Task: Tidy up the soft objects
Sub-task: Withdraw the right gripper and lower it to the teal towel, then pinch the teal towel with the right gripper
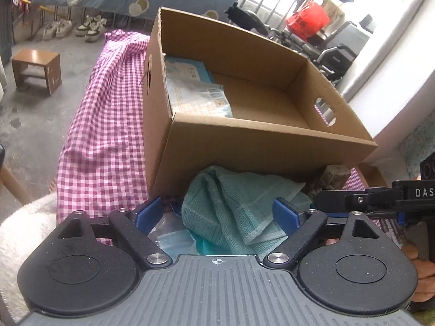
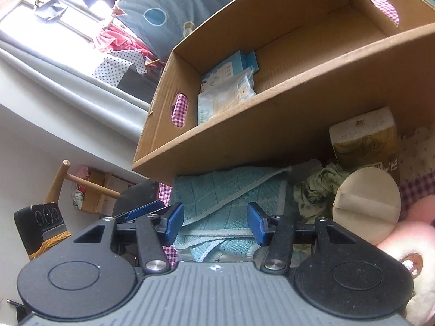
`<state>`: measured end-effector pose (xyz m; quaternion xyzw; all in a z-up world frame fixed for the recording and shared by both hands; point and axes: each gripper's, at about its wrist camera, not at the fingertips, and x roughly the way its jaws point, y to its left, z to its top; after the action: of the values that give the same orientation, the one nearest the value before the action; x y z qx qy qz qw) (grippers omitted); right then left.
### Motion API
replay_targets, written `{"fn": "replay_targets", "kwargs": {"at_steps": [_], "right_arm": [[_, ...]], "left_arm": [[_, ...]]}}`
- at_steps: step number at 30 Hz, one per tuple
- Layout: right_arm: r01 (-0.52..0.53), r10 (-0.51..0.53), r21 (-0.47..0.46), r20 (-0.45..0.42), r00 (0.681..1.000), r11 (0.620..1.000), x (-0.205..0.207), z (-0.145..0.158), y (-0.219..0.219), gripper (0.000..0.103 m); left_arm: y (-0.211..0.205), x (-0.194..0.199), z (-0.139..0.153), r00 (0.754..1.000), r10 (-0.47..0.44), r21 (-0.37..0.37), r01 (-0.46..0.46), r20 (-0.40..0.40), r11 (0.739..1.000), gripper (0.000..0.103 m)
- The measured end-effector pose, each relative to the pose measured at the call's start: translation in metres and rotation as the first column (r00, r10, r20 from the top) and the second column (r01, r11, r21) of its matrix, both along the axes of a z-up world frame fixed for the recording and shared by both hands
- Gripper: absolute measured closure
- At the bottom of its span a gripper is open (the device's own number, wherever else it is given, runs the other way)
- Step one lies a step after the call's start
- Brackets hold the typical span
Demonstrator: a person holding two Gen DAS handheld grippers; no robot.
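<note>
Pick-up step. Green towel lies crumpled between both pairs of blue fingers, just short of the cardboard box. Left gripper fingers apart, not pressing. Right gripper fingers apart, flanking the cloth. Next, likely: close, lift over the box wall.

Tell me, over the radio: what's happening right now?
Both grippers, left gripper and right gripper, open, straddling teal towel. Cardboard box directly behind, packets inside. Nothing blocking.

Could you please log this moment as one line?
left gripper: open around towel | right gripper: open around towel | box: holds packets
</note>
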<state>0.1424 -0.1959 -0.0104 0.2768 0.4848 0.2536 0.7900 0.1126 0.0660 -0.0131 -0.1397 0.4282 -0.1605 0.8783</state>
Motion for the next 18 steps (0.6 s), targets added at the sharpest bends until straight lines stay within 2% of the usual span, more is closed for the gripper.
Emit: {"fn": "replay_targets", "kwargs": {"at_steps": [5, 7, 8, 13, 18], "right_arm": [[0.014, -0.014, 0.011, -0.023, 1.000, 1.000, 0.004, -0.007, -0.002, 0.049], [0.019, -0.018, 0.017, -0.029, 0.999, 1.000, 0.005, -0.009, -0.002, 0.049], [0.021, -0.020, 0.020, -0.031, 0.999, 1.000, 0.005, -0.010, -0.002, 0.049], [0.028, -0.027, 0.033, -0.029, 0.999, 0.999, 0.004, -0.011, -0.006, 0.048], [0.028, -0.027, 0.041, -0.023, 0.999, 0.999, 0.002, -0.012, -0.008, 0.048]], "left_arm": [[0.000, 0.019, -0.013, 0.997, -0.016, -0.060, 0.011, -0.080, 0.998, 0.030], [0.000, 0.023, -0.016, 0.996, -0.024, -0.074, 0.017, -0.089, 0.997, 0.044], [-0.001, 0.024, -0.015, 0.996, -0.027, -0.079, 0.020, -0.087, 0.997, 0.047], [-0.003, 0.013, 0.002, 1.000, -0.021, -0.055, 0.020, -0.017, 0.998, 0.068], [-0.009, -0.008, 0.022, 0.995, -0.071, -0.060, 0.075, 0.075, 0.995, 0.069]]}}
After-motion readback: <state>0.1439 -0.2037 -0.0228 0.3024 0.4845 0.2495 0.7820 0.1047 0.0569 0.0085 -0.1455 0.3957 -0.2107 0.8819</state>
